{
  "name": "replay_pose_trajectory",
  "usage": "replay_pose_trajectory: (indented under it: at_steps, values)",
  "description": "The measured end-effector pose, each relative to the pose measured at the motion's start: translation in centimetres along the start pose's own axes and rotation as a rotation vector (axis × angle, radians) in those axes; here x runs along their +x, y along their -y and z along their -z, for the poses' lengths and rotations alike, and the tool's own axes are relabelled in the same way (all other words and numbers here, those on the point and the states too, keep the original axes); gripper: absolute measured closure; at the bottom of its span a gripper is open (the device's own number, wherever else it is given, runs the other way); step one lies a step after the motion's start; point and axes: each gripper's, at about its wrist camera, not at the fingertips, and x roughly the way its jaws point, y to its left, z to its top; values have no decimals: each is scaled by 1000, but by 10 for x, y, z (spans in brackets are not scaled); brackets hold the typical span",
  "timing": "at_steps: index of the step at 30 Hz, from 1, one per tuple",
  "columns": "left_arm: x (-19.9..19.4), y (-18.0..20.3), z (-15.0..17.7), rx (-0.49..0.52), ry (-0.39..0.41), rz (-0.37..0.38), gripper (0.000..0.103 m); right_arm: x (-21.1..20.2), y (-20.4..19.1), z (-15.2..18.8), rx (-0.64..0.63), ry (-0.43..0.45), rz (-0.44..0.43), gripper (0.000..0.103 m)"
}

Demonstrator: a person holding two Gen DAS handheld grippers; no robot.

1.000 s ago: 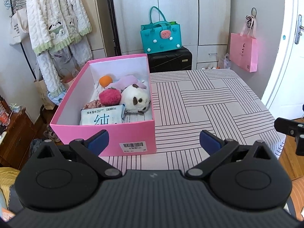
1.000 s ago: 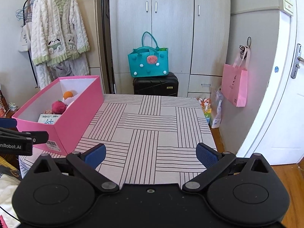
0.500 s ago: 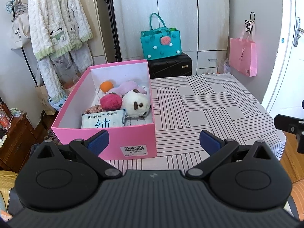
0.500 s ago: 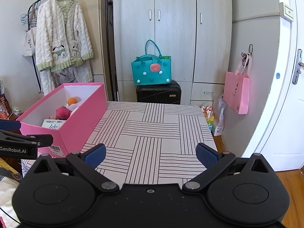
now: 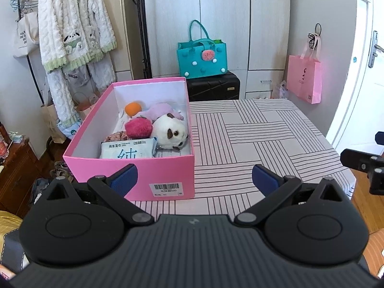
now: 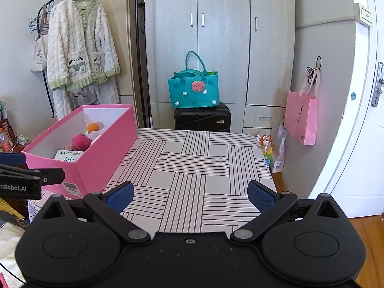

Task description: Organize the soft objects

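A pink box stands on the left part of the striped table. Inside lie a white panda plush, a magenta fluffy ball, an orange ball, a lilac plush and a pack of wet wipes. My left gripper hangs open just before the box's near wall, holding nothing. My right gripper is open over the table's near edge, right of the box, also with nothing in it.
Behind the table a teal bag sits on a black suitcase before grey wardrobes. A pink paper bag hangs at right beside a white door. A fluffy robe hangs on a rack at left.
Both grippers have drawn back and risen a little, so the box and table look farther off and more of the room shows. Both stay open.
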Motion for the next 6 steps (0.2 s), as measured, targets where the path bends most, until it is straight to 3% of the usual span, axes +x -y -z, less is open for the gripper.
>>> replay_pose_trajectory:
  at_steps: [6]
  values:
    - [-1,0,1,7,6,-19,0,-1,0,1,-6,7,-2,1]
